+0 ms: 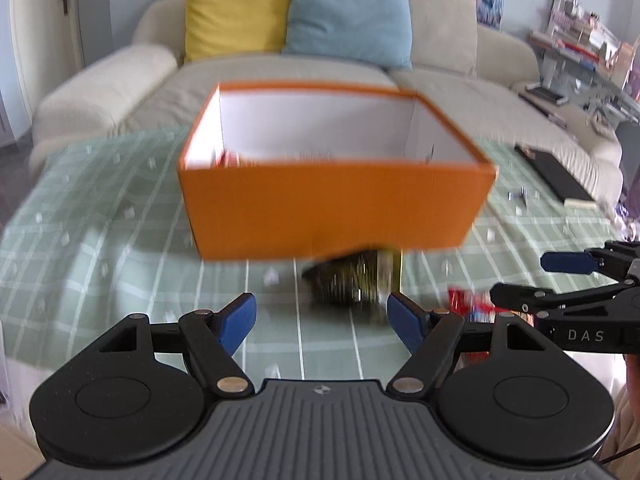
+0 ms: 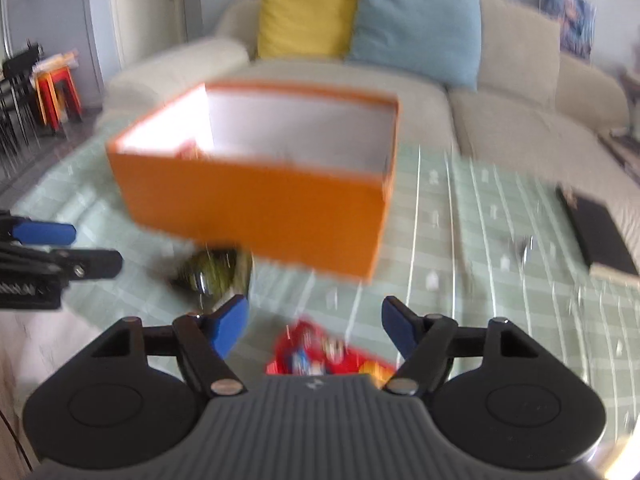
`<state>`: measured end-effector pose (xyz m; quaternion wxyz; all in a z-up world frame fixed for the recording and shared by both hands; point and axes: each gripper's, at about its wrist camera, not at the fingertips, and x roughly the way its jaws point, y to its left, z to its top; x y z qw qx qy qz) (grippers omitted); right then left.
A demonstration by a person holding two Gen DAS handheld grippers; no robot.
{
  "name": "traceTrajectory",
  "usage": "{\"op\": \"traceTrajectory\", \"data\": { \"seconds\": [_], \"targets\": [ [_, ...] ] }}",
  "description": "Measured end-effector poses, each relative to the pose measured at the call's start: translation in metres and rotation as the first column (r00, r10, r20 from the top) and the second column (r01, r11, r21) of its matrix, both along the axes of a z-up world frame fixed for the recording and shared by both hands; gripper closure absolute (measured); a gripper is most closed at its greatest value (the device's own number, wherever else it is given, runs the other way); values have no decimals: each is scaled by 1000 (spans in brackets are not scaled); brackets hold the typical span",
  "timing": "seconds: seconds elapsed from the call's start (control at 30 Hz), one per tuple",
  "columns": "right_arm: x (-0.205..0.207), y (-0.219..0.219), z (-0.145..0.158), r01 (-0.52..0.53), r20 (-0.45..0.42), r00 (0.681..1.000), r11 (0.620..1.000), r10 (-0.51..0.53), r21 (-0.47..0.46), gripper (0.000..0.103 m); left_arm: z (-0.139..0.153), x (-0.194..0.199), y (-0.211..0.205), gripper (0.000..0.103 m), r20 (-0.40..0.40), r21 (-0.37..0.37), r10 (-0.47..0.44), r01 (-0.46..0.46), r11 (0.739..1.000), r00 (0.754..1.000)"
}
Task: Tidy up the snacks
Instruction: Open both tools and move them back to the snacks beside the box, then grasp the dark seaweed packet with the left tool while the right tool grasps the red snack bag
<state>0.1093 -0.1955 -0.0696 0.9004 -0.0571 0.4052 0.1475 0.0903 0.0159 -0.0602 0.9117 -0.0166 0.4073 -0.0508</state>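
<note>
I see my left gripper [image 1: 322,320] low over the table, its blue fingers spread wide with nothing between them. Past its tips, just in front of the box, lies a dark and gold snack bag [image 1: 354,280] (shiny and crinkly, too blurry for me to read). It lies on the green checked cloth [image 1: 100,220], touching or almost touching the box's front wall.

In the middle stands the orange box [image 1: 332,208], open at the top and white inside. Something red and white [image 1: 230,159] peeks up in its near left corner, and more bits show along the front edge, but I cannot tell what they are.

A little to the right, a red snack bag [image 2: 320,350] lies flat on the cloth near the table's front edge, with bright pictures on it. My right gripper [image 2: 314,326] hangs right over it, fingers also spread wide and holding nothing. The bag sits between the two blue tips, close to the gripper's body.

Further right on the cloth lies a black book [image 2: 598,232], well apart from the box. Behind the table is a pale sofa [image 1: 100,92] with a yellow pillow [image 1: 236,8] and a blue pillow [image 1: 348,12] side by side.
</note>
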Motion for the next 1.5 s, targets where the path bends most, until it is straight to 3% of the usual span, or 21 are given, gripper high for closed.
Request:
{"op": "traceTrajectory", "data": {
  "seconds": [0.17, 0.23, 0.47, 0.57, 0.63, 0.7, 0.8, 0.9, 1.07, 1.13, 1.2, 1.5],
  "targets": [
    [-3, -4, -30, 16, -115, 993, 998, -23, -61, 29, -21, -7, 3, 15, -45, 11, -1, 2, 1000, 999],
    [0, -6, -40, 19, -150, 988, 996, -32, -88, 16, -27, -10, 4, 15, -42, 17, 7, -7, 1000, 999],
    [11, -13, -56, 76, -289, 953, 995, -90, -62, 15, -38, -13, 8, 15, -62, 14, 8, -7, 1000, 998],
    [9, -5, -53, 45, -285, 956, 996, -64, -71, 16, -40, -14, 7, 15, -71, -5, 2, -2, 1000, 997],
    [7, 0, -50, 28, -272, 961, 998, -42, -55, 25, -41, -13, 6, 16, -75, -14, -7, 6, 1000, 997],
    [6, 6, -49, 13, -264, 964, 999, -23, -39, 27, -41, -13, 5, 16, -77, -17, -15, 13, 1000, 997],
    [6, 15, -46, -8, -226, 974, 999, -3, -49, 38, -42, -13, 4, 16, -77, -20, -20, 18, 1000, 997],
    [4, 20, -40, -52, -209, 976, 998, 57, 29, 40, -41, -13, 7, 17, -76, -42, -17, 14, 999, 997],
    [3, 23, -27, -64, -112, 992, 998, 66, 26, 40, -37, -7, 7, 20, -59, -129, -20, 12, 992, 998],
    [8, 18, -23, -26, -98, 995, 999, 30, 41, 34, -34, -2, 4, 20, -36, -129, -23, 18, 991, 999],
    [15, 13, -24, 18, -97, 995, 999, -15, 40, 26, -33, 6, -1, 19, -24, -115, -23, 20, 993, 999],
    [46, 2, -42, 133, -139, 982, 991, -129, 19, 21, -41, 50, -4, 17, -12, -116, -15, 14, 993, 1000]
  ]
}}
